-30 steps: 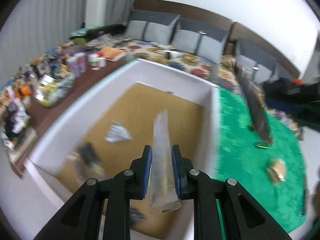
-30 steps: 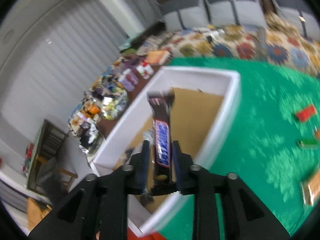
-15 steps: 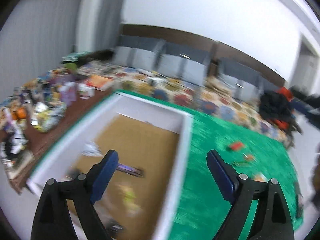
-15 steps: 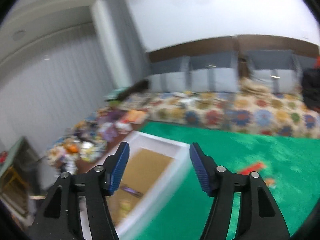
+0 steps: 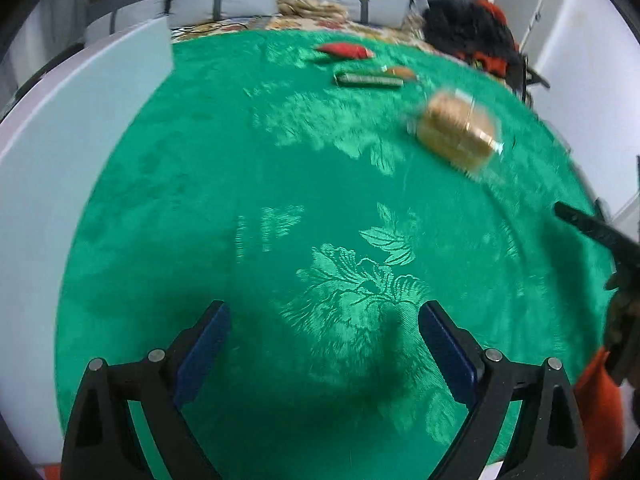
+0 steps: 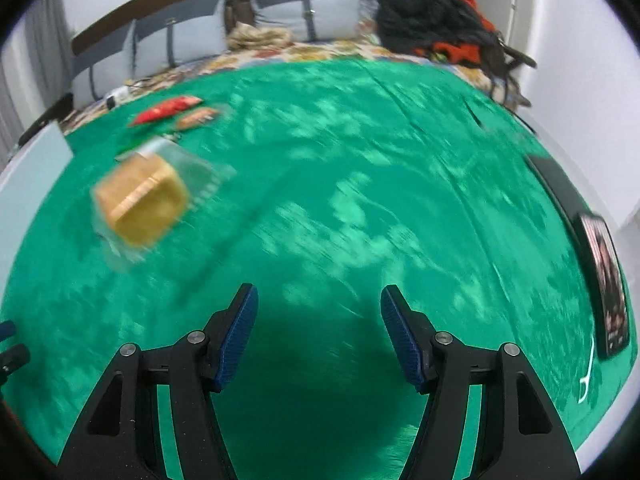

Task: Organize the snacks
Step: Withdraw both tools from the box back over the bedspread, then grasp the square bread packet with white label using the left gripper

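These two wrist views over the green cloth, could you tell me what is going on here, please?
A person is sorting snacks with a handheld gripper in each hand. The left gripper is empty, its fingers opening over bare green cloth; the right gripper is open and empty too. A clear pack of tan biscuits, a red packet, a small orange packet and a dark green bar lie waiting on the cloth. A white box edges the left.
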`<action>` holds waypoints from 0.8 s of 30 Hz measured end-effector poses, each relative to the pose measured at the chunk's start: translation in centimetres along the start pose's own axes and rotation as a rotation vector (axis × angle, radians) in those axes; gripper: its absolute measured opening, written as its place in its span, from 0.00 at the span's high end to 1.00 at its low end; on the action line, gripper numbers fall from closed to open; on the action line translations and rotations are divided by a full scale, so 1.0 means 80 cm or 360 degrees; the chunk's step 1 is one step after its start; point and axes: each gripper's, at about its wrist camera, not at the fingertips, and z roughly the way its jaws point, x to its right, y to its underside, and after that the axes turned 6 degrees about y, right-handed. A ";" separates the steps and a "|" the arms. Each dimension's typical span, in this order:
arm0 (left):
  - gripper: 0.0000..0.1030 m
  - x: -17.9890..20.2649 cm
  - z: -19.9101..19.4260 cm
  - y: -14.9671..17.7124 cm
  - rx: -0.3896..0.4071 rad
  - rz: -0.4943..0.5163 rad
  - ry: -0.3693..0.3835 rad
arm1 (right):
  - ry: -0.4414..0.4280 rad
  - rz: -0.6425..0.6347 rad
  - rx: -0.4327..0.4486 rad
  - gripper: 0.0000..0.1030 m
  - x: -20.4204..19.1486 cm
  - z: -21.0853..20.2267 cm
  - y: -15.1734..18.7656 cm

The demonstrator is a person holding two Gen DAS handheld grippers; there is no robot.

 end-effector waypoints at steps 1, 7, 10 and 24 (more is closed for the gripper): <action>0.09 0.002 0.004 -0.001 0.0024 0.0028 -0.0034 | 0.0011 0.0003 -0.0008 0.35 0.002 0.005 -0.001; 0.03 0.005 0.024 -0.015 0.0058 0.0124 -0.0128 | 0.0044 -0.0043 0.0015 0.35 -0.001 0.029 -0.015; 0.00 0.000 0.027 -0.014 0.0086 0.0126 -0.0129 | 0.0049 -0.0058 0.0026 0.35 -0.005 0.039 -0.019; 0.01 0.008 0.030 -0.041 -0.0033 0.0099 0.0008 | 0.0093 0.0021 0.0004 0.23 0.008 0.049 -0.019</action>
